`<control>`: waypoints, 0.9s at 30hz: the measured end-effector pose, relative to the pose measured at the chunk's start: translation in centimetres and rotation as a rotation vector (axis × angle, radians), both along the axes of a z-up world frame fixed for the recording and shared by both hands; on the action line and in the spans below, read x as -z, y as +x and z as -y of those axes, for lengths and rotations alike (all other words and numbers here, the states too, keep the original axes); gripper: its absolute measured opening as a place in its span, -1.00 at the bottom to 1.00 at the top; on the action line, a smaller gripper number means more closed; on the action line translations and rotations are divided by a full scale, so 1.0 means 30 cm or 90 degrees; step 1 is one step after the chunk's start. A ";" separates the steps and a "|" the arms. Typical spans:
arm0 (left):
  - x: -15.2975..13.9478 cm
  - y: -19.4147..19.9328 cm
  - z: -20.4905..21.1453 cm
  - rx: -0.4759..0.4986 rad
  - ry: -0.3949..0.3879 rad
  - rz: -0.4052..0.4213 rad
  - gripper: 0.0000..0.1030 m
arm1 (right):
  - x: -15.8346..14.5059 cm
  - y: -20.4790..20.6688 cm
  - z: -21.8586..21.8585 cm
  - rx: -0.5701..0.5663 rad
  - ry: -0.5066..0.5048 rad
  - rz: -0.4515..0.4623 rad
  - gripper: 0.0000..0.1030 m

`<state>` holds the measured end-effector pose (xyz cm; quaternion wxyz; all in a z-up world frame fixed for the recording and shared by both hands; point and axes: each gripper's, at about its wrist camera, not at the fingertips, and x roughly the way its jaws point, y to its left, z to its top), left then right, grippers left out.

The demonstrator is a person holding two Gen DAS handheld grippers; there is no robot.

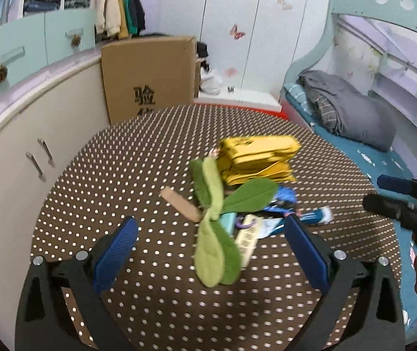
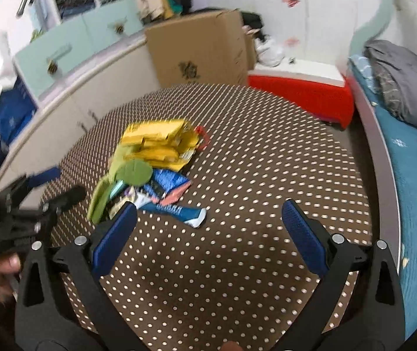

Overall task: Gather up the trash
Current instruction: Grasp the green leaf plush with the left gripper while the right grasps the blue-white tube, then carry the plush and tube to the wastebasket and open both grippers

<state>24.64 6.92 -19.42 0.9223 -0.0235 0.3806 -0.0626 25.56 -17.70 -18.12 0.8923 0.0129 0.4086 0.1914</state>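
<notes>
A pile of trash lies on the brown dotted tablecloth (image 1: 120,181): yellow packaging (image 1: 256,161), green felt leaves (image 1: 217,234), a tan strip (image 1: 180,203) and blue wrappers (image 1: 284,199). My left gripper (image 1: 211,234) is open and empty, with the green leaves between its fingers. In the right wrist view the same pile shows: yellow packaging (image 2: 158,143), green leaves (image 2: 120,181), blue wrappers (image 2: 176,210). My right gripper (image 2: 208,219) is open and empty, just right of and nearer than the pile. The other gripper shows at each view's edge (image 1: 407,204) (image 2: 32,204).
A cardboard box (image 1: 150,76) stands behind the table beside white cabinets (image 1: 27,152). A bed with a grey blanket (image 1: 349,108) runs along the right. A red and white box (image 2: 302,90) sits past the table's far edge.
</notes>
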 end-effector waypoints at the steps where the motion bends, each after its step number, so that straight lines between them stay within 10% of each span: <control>1: 0.017 0.017 -0.014 -0.005 0.000 -0.008 0.89 | 0.023 0.011 -0.015 -0.017 -0.011 -0.009 0.88; 9: 0.096 0.123 -0.031 0.008 0.013 -0.048 0.85 | 0.133 0.081 -0.127 -0.128 -0.080 -0.014 0.86; 20: 0.130 0.175 -0.024 0.077 -0.065 -0.088 -0.64 | 0.170 0.083 -0.277 -0.255 -0.118 -0.005 -0.47; 27: 0.111 0.129 -0.032 0.072 -0.074 -0.082 -0.86 | 0.171 0.018 -0.223 -0.229 -0.090 -0.013 -0.73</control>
